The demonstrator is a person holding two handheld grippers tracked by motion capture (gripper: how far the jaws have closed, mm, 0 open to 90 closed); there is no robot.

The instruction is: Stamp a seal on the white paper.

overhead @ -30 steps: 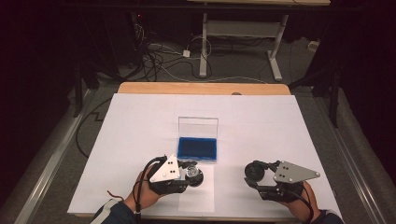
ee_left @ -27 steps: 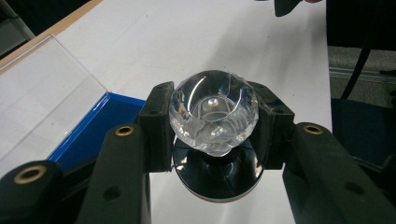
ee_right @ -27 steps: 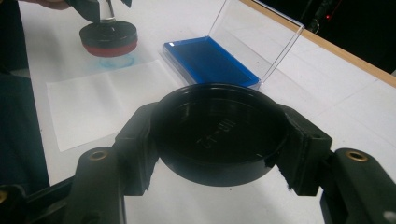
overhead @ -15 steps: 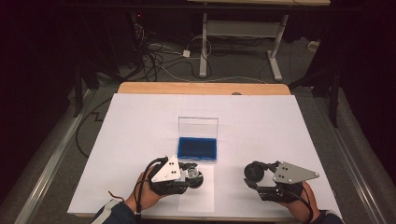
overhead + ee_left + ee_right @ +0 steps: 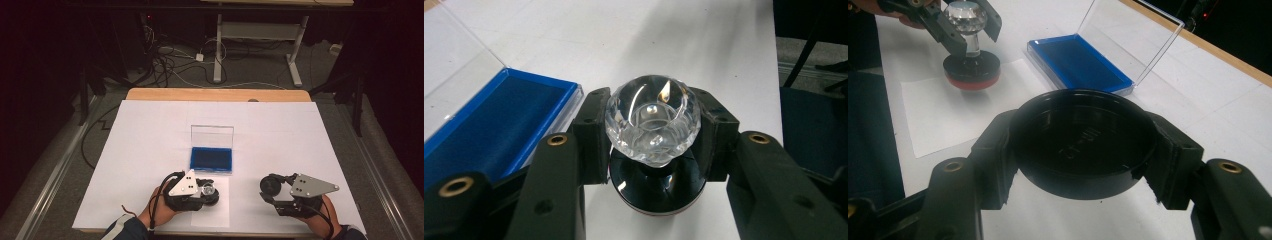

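Note:
A stamp with a clear faceted knob point(image 5: 652, 120) and a black round base point(image 5: 655, 187) with a red rim stands on a small paper sheet point(image 5: 943, 112). My left gripper point(image 5: 652, 125) is shut on the knob point(image 5: 208, 189); from the right gripper view it is at top left point(image 5: 966, 17). My right gripper point(image 5: 1083, 145) is shut on a round black cap point(image 5: 1083, 140), held above the table at the front right point(image 5: 271, 185). An open ink pad case with a blue pad point(image 5: 211, 158) and a clear raised lid point(image 5: 212, 136) lies just beyond the stamp.
White paper covers the table point(image 5: 310, 135), whose wooden far edge point(image 5: 215, 94) shows. Cables and a desk frame point(image 5: 220, 45) lie on the floor beyond. Hands come in at the table's front edge.

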